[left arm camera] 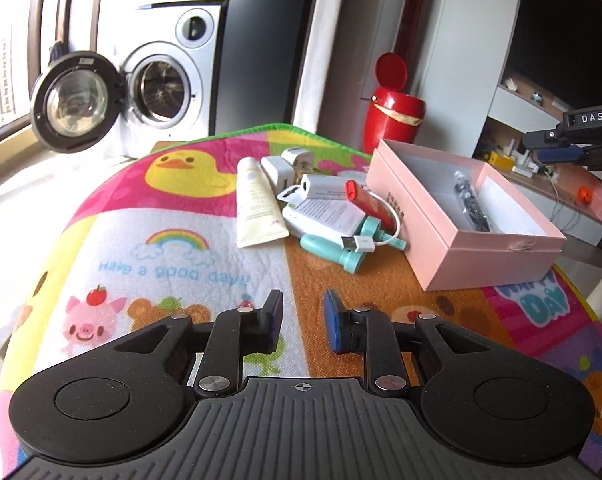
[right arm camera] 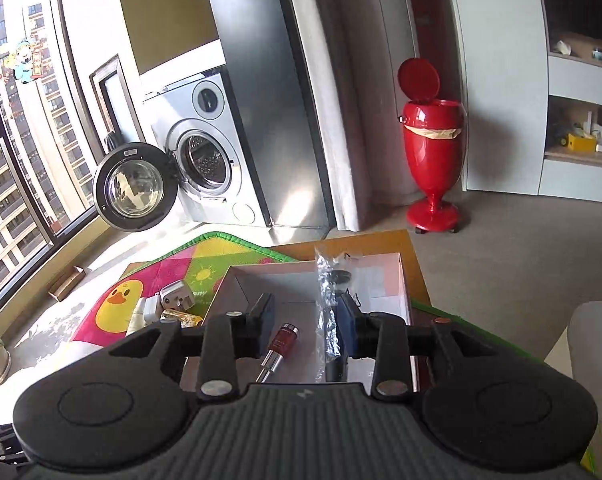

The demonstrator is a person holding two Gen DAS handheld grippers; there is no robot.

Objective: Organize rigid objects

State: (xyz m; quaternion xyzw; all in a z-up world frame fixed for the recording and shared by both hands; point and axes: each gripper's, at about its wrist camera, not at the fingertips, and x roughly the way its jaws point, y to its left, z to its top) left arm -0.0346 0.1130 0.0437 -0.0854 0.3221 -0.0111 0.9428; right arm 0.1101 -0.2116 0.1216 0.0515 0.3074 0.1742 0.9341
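With both tongs empty, the left gripper (left arm camera: 303, 322) closed to a narrow gap and the right gripper (right arm camera: 307, 322) part open above the box (left arm camera: 513, 250), the light, stiff, slippery red stick (left arm camera: 369, 202) at centre frame looks best pinched across its flat sides.

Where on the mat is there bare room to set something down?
Free: the mat between the cream tube and the left hand-held gripper, and the duck corner. Crowded: the chargers, cable and teal items packed between the tube and the pink box.
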